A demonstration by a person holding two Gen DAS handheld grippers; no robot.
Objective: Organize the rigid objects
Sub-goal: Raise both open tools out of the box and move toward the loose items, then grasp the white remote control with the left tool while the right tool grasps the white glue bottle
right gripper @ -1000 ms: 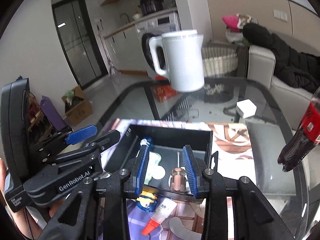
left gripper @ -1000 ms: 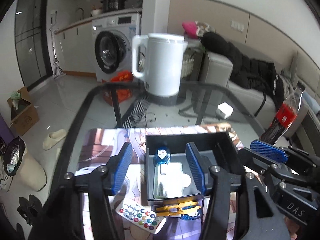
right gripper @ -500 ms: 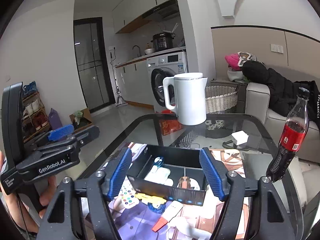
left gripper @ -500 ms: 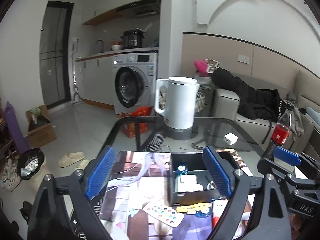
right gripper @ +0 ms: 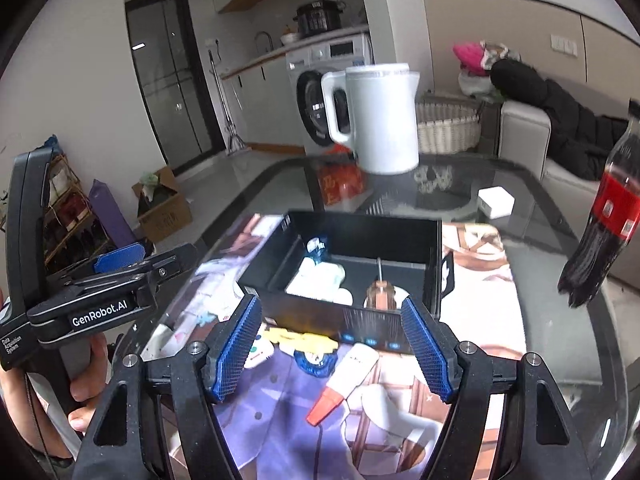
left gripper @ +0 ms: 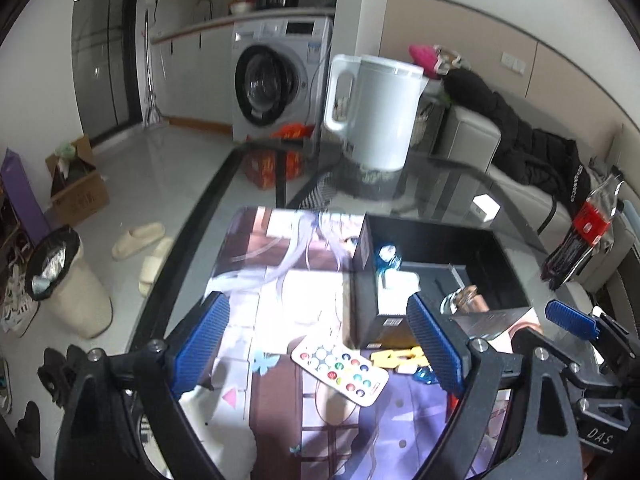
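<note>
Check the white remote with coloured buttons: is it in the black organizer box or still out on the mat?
Out. The remote lies flat on the mat, just in front of the box.

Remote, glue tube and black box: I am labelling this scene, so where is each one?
Remote (left gripper: 340, 372), left wrist view, on its coloured buttons.
Glue tube (right gripper: 346, 380), right wrist view, on its white body above the orange cap.
Black box (right gripper: 360, 330), right wrist view, on its near outer wall.
</note>
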